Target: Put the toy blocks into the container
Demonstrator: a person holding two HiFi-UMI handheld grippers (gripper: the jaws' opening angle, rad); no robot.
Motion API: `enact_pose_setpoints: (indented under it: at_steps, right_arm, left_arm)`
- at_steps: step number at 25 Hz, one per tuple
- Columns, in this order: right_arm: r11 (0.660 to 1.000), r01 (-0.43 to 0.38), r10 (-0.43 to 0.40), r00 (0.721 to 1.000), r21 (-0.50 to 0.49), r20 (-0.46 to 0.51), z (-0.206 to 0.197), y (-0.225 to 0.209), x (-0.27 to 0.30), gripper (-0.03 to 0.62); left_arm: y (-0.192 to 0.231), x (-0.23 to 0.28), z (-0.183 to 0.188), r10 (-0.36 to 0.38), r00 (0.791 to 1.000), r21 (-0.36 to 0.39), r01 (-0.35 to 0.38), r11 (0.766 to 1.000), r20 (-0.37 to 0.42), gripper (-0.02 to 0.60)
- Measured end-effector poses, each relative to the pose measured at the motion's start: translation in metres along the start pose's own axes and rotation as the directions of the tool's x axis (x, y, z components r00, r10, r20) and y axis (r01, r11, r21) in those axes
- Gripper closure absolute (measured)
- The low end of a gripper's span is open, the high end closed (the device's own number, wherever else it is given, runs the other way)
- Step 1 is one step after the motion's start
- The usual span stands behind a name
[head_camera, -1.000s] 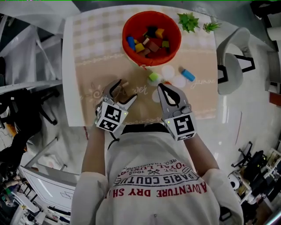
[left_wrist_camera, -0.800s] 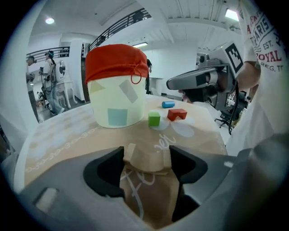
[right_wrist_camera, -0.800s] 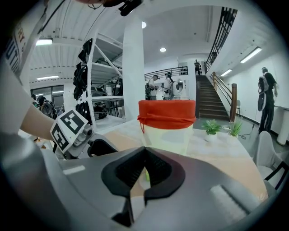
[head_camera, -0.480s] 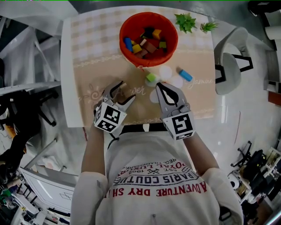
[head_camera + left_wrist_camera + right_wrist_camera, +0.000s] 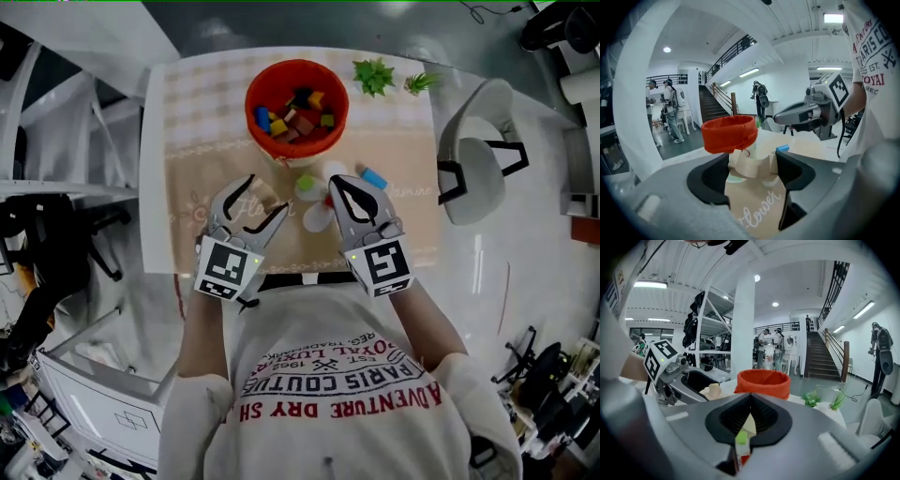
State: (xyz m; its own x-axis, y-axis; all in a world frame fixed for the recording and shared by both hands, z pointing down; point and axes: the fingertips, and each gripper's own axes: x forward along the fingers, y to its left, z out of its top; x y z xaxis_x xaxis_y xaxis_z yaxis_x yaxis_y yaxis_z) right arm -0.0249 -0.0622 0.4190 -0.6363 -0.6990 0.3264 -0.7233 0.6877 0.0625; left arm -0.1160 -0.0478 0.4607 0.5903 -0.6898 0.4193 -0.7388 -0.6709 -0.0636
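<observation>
An orange bucket point(image 5: 296, 108) point(image 5: 729, 133) point(image 5: 763, 383) with several coloured blocks inside stands at the far middle of the table. My left gripper point(image 5: 261, 194) point(image 5: 752, 171) is shut on a beige wooden arch block point(image 5: 265, 199) point(image 5: 751, 165), both pads pressing its ends, just above the tan mat. My right gripper point(image 5: 347, 183) point(image 5: 749, 399) is shut with nothing in it. Just beyond its tips lie a green block point(image 5: 305, 183) point(image 5: 740, 439) and a red block point(image 5: 328, 200) point(image 5: 744, 458). A blue block point(image 5: 374, 178) point(image 5: 782, 148) lies to their right.
The tan patterned mat point(image 5: 206, 178) covers the white table point(image 5: 155, 169). Two small green plants point(image 5: 374, 75) point(image 5: 811, 399) stand at the far right corner. A white chair point(image 5: 473, 169) is beside the table's right edge. People stand far off in the hall.
My left gripper's jaws have narrowed onto the wooden arch block. Both grippers sit a little nearer the table's front edge, and the head view has shifted.
</observation>
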Motion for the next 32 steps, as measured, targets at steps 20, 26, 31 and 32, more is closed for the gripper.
enact_pose_setpoints:
  at_steps: [20,26,31,32]
  right_arm:
    - [1.000,0.000,0.003,0.995,-0.031,0.100,0.051,-0.083,-0.002,0.592]
    - [1.000,0.007,-0.007,0.998,0.008,0.068,0.039,-0.099,0.003,0.592]
    - [1.000,0.008,-0.009,0.999,0.029,0.054,0.032,-0.104,0.005,0.593]
    - [1.000,0.007,-0.008,0.999,0.025,0.052,0.032,-0.103,0.005,0.593]
  left_arm:
    - [0.045,0.069,0.122,0.127,0.988,0.055,-0.132,0.990,0.092,0.259]
    - [0.054,0.094,0.109,0.145,0.989,0.053,-0.146,0.988,0.026,0.259]
    - [0.060,0.102,0.101,0.184,0.983,0.066,-0.182,0.981,-0.021,0.258]
    - [0.060,0.102,0.101,0.190,0.982,0.060,-0.188,0.980,-0.021,0.256]
